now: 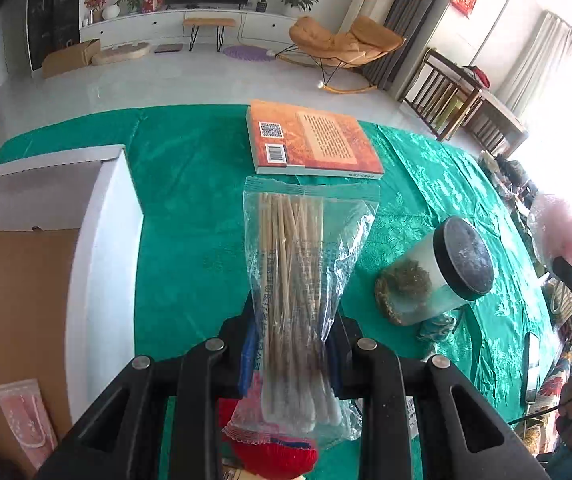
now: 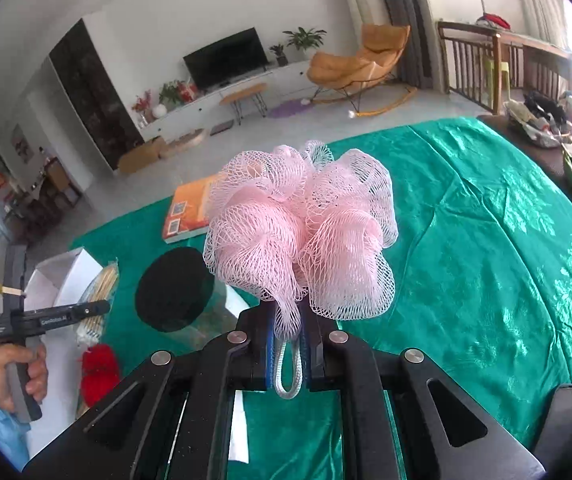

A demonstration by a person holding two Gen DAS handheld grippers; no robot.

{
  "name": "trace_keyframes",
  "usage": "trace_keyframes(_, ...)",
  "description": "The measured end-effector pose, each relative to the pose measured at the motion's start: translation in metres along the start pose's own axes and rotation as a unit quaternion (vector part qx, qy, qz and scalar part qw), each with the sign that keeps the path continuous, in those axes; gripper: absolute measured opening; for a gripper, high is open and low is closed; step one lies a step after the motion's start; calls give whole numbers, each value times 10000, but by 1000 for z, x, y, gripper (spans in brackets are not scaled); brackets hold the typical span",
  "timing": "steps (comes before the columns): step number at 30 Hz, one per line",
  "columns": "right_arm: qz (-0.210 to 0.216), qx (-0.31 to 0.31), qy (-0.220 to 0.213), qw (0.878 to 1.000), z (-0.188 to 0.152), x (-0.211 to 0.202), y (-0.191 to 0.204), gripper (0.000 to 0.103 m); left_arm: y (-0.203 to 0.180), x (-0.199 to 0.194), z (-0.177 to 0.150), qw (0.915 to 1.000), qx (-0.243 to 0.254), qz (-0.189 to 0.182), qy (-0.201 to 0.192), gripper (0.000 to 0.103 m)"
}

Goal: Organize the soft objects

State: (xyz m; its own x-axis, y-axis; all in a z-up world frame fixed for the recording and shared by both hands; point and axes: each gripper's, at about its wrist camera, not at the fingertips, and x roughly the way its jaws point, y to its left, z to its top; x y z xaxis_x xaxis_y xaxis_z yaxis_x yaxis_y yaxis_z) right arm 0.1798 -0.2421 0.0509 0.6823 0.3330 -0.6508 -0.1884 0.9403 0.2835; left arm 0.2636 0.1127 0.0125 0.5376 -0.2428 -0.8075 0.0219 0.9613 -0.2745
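My left gripper (image 1: 292, 344) is shut on a clear plastic bag of wooden-stick cotton swabs (image 1: 302, 248), lifted above the green tablecloth (image 1: 189, 200). The bag sticks out forward between the fingers. My right gripper (image 2: 290, 344) is shut on the base of a pink mesh bath puff (image 2: 302, 232), and its white cord loop (image 2: 288, 376) hangs behind the pads. The puff (image 1: 562, 228) also shows at the right edge of the left wrist view. In the right wrist view a hand (image 2: 17, 372) holds the left gripper (image 2: 93, 310) with the swab bag (image 2: 101, 292).
An open white cardboard box (image 1: 105, 240) stands at the left with a pink packet (image 1: 25, 416) inside. An orange book (image 1: 314, 140) lies at the far edge. A jar with a black lid (image 1: 438, 272) stands to the right. A red knitted item (image 1: 281, 456) lies below the bag.
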Motion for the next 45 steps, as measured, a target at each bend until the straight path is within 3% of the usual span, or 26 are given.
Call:
trace_keyframes(4, 397, -635, -218, 9970, 6, -30, 81, 11, 49, -84, -32, 9990, -183, 211, -341, 28)
trace_keyframes(8, 1074, -1154, -221, 9873, -10, -43, 178, 11, 112, -140, -82, 9936, -414, 954, -451, 28)
trace_keyframes(15, 2489, -1657, 712, 9516, -87, -15, 345, 12, 200, -187, -172, 9796, -1003, 1708, -347, 30)
trace_keyframes(16, 2651, -1680, 904, 9452, -100, -7, 364, 13, 208, -188, -182, 9774, -1088, 1780, -338, 39)
trace_keyframes(17, 2798, -1709, 1093, 9384, -114, 1, 382, 18, 216, -190, -191, 9755, -1187, 1821, -334, 64)
trace_keyframes(18, 2909, -1762, 1293, 9314, -126, 10, 399, 21, 222, -191, -196, 9727, -1306, 1883, -369, 80)
trace_keyframes(19, 3024, -1802, 1567, 9228, -138, 21, 413, 49, 227, -193, -201, 9689, -1417, 1966, -501, 99)
trace_keyframes(20, 3084, -1807, 1847, 9155, -147, 30, 424, 80, 229, -198, -206, 9653, -1488, 2031, -691, 101)
trace_keyframes(21, 3065, -1783, 1978, 9139, -155, 36, 427, 79, 230, -201, -209, 9631, -1524, 2058, -828, 101)
trace_keyframes(23, 2901, -1848, 1850, 9206, -161, 34, 421, 79, 229, -206, -214, 9621, -1569, 1993, -1000, 101)
trace_keyframes(26, 2134, -2067, 1329, 9456, -165, 22, 388, 79, 202, -211, -211, 9652, -1472, 1678, -1366, 101)
trace_keyframes(29, 1254, -2169, 823, 9646, -168, 11, 336, 79, 151, -207, -206, 9751, -1099, 1141, -1551, 101)
trace_keyframes(32, 431, -1970, 619, 9775, -175, 6, 272, 79, 80, -191, -201, 9844, -569, 523, -1578, 101)
trace_keyframes(35, -301, -1416, 659, 9873, -183, 16, 197, 79, 8, -153, -203, 9929, -87, -118, -1180, 102)
trace_keyframes(37, -744, -929, 718, 9903, -186, 25, 146, 79, -33, -112, -204, 9967, 212, -304, -722, 102)
trace_keyframes(41, -1270, -122, 973, 9870, -187, 36, 66, 79, -91, -34, -213, 9964, 795, -270, -146, 102)
trace_keyframes(45, -1446, 168, 1031, 9840, -174, 40, 33, 79, -112, 23, -217, 9936, 1127, 46, 56, 101)
